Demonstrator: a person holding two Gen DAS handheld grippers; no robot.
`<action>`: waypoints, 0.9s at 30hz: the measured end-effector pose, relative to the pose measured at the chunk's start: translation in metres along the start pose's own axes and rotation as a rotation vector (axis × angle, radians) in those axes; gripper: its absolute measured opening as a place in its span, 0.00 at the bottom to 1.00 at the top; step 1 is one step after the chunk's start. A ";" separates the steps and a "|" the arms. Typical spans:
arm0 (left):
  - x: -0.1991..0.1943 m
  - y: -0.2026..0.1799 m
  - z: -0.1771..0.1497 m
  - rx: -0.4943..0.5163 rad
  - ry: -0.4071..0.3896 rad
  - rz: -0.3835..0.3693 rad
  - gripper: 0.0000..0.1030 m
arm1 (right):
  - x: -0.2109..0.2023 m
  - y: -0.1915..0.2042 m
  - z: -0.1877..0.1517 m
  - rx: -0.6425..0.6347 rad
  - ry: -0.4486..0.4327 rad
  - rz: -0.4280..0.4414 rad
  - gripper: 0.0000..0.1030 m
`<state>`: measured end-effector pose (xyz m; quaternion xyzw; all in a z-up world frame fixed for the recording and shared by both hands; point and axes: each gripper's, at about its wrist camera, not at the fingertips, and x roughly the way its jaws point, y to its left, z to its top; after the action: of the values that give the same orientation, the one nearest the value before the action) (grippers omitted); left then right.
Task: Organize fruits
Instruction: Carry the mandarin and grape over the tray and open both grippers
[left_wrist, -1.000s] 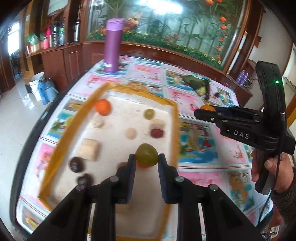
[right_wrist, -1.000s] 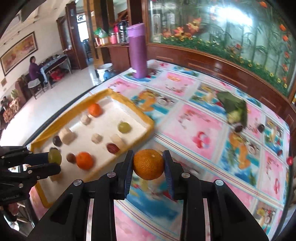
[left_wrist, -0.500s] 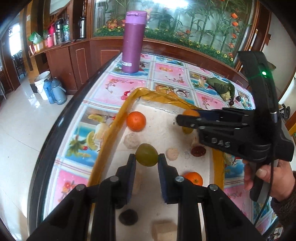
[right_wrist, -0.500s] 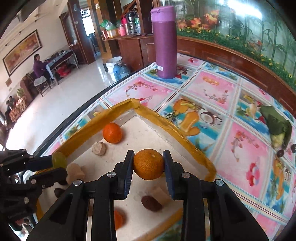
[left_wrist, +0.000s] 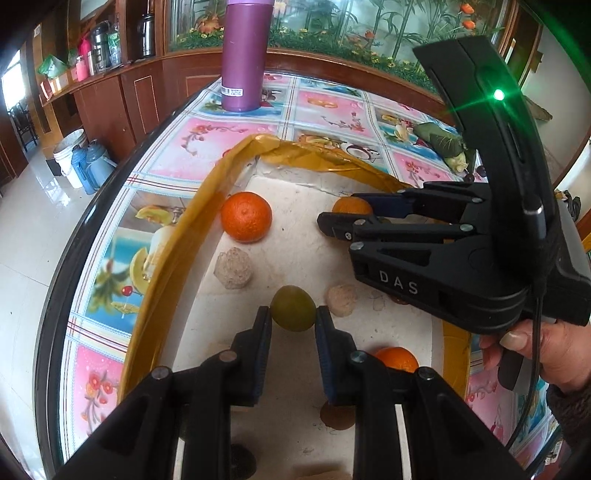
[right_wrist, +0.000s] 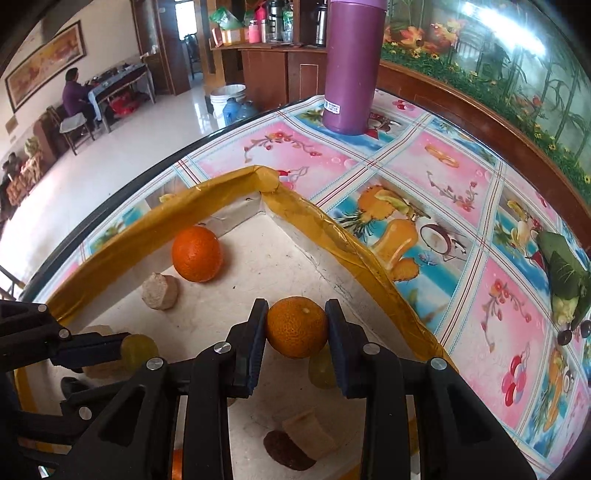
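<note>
My left gripper (left_wrist: 293, 325) is shut on a green fruit (left_wrist: 293, 308) and holds it over the white tray with the yellow taped rim (left_wrist: 207, 206). My right gripper (right_wrist: 296, 332) is shut on an orange (right_wrist: 296, 328) above the tray's far corner (right_wrist: 266, 181); it also shows in the left wrist view (left_wrist: 332, 218), to the right. A loose orange (left_wrist: 246, 216) lies near the tray's far left wall, also in the right wrist view (right_wrist: 197, 253). A second orange (left_wrist: 397, 359) lies low on the right of the tray.
Beige food chunks (left_wrist: 233, 263) (right_wrist: 159, 291), a dark fruit (right_wrist: 286, 450) and another green fruit (right_wrist: 320, 369) lie in the tray. A purple flask (left_wrist: 244, 55) stands at the table's far end. A leaf-wrapped bundle (right_wrist: 563, 273) lies to the right. The table edge (left_wrist: 55, 295) runs along the left.
Both grippers have moved further toward the tray's far corner and lower, each still holding its fruit. The loose orange and the purple flask loom larger.
</note>
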<state>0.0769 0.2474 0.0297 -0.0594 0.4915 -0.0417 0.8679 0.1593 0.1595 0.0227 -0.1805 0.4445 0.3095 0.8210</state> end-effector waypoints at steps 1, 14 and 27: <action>0.001 0.000 0.000 0.000 0.003 0.002 0.26 | 0.001 0.000 0.000 -0.001 0.002 0.000 0.30; 0.007 -0.005 0.005 0.051 0.047 0.021 0.34 | 0.003 -0.002 -0.001 0.002 0.014 -0.014 0.34; -0.010 -0.013 -0.011 0.109 0.046 0.036 0.55 | -0.026 -0.005 -0.009 0.038 -0.026 -0.002 0.35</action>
<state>0.0625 0.2352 0.0342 -0.0025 0.5093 -0.0542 0.8588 0.1462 0.1411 0.0397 -0.1611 0.4393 0.3023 0.8305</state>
